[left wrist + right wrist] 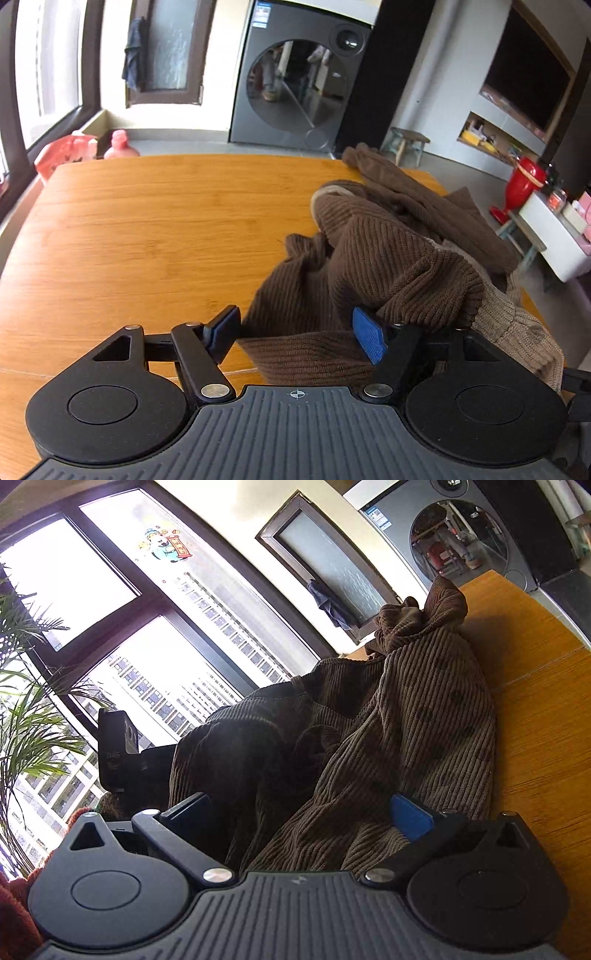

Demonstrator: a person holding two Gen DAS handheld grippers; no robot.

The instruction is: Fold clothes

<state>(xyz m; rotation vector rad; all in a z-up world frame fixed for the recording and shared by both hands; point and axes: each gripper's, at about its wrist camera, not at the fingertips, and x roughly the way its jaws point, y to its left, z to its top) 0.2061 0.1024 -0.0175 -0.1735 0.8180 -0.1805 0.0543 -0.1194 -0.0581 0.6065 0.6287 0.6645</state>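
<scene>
One wooden surface (147, 229) carries the only garment in view, a brown ribbed sweater (388, 251), heaped and unfolded along the surface's right side as the left wrist view shows it, with part of it draped toward the near edge. Judged from its thick knit and slumped folds, the sweater is soft and limp, moderately heavy for cloth, not slippery and not fragile; it will sag from any single hold and bunch if dragged. Best holds would be at a hem, cuff or shoulder seam, one per side, so the cloth can be spread flat before folding. Left gripper (299, 336): jaws stand fairly wide apart, with a ribbed band of the sweater lying between them; the right-hand pad sits against or under a fold, the left-hand pad is clear of the cloth, so no clamping is evident. Right gripper (306, 816): jaws also stand wide, with sweater cloth filling the gap between them; whether the pads press on it cannot be told, as the left pad is in shadow.
</scene>
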